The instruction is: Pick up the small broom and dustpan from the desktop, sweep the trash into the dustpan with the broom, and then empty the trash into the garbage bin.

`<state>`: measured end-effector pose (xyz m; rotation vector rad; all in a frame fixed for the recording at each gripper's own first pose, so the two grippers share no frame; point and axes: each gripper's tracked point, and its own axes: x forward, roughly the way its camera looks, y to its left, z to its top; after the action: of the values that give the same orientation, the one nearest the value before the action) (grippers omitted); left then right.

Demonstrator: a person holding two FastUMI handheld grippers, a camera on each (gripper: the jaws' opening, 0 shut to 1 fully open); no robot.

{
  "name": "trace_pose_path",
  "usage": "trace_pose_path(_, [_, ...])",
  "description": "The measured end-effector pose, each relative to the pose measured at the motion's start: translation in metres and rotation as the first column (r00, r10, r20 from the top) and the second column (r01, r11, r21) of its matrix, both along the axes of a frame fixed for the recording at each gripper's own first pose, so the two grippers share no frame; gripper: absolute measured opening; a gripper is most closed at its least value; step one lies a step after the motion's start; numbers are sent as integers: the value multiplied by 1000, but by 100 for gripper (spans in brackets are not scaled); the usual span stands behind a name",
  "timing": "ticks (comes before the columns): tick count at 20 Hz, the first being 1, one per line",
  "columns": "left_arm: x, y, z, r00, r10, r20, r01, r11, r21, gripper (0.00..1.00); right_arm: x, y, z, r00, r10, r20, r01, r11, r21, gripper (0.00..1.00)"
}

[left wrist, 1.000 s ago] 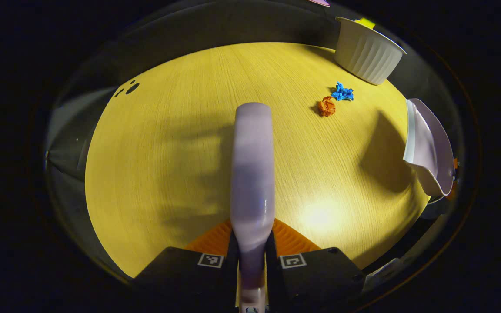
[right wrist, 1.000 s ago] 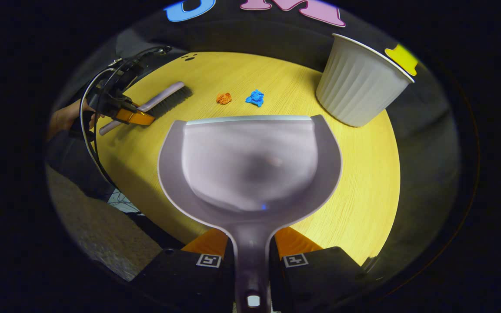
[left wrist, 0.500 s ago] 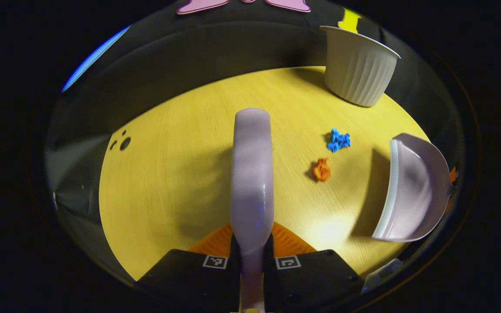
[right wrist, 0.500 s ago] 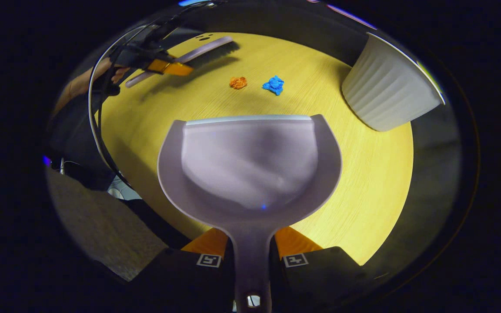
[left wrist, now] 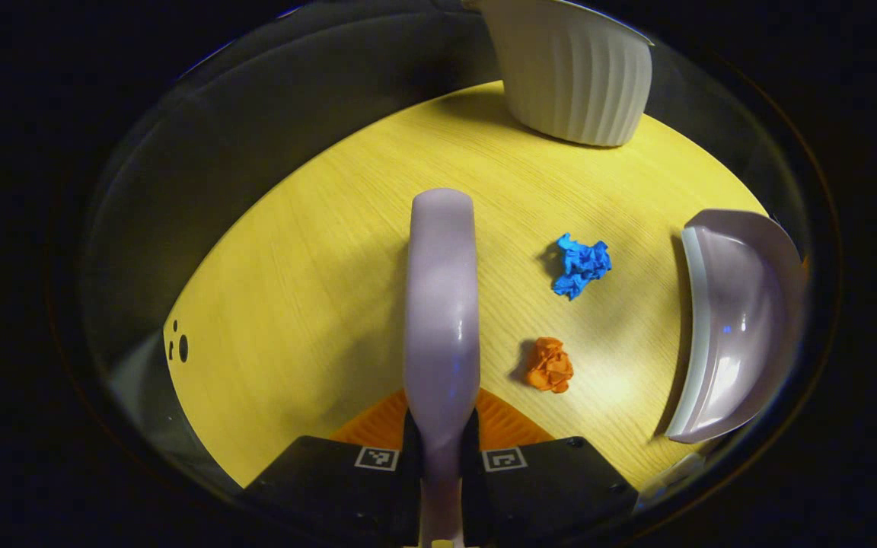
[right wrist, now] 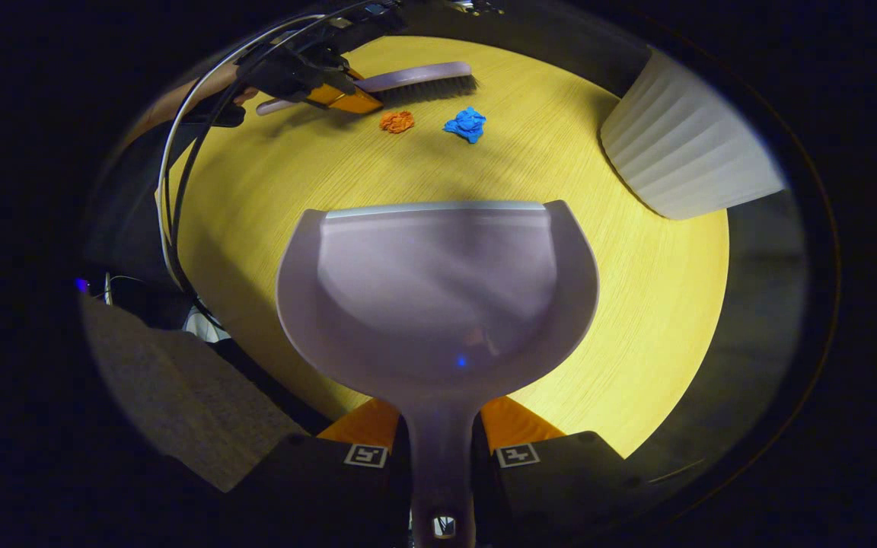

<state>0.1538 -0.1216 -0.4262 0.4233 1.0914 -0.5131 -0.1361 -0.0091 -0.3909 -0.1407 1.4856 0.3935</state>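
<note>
A: We see a yellow wood-grain desktop [left wrist: 317,289], dark cloth behind it, and grey floor [right wrist: 180,403] below.

B: Our left gripper [left wrist: 442,449] clamps the broom [left wrist: 442,304]; our right gripper [right wrist: 442,449] clamps the dustpan [right wrist: 438,289]. Orange scrap [left wrist: 549,365], blue scrap [left wrist: 582,264] and the bin [left wrist: 572,68] sit on the desktop.

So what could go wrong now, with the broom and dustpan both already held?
The dustpan seems still apart from the orange wad and blue wad, so a sweep by the broom might scatter them over the table. The two wads lie apart; one stroke may miss one.
</note>
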Motion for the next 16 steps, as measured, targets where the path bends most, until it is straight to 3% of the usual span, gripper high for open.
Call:
trace_pose_path(4, [-9, -22, 2, 997, -72, 10, 72, 997, -5, 25, 4, -4, -5, 1000, 7, 7, -7, 1000, -1, 37])
trace_pose_path(8, [-51, -64, 3, 981, -171, -90, 158, 979, -132, 25, 5, -4, -11, 1000, 2, 10, -2, 1000, 10, 37])
trace_pose_path(11, [-77, -86, 9, 960, -248, -131, 224, 959, -174, 24, 3, -6, -14, 1000, 2, 17, -2, 1000, 17, 37])
trace_pose_path(12, [-83, -87, 9, 955, -251, -156, 221, 958, -185, 25, -2, -8, -17, 1000, -6, 24, 6, 1000, 22, 34])
trace_pose_path(13, [-92, -94, 14, 953, -248, -175, 212, 956, -201, 25, 2, -5, -20, 999, -16, 28, 16, 1000, 20, 40])
trace_pose_path(16, [-115, -106, 18, 932, -258, -254, 187, 944, -270, 25, 2, -2, -21, 998, -38, 59, 37, 999, 20, 37])
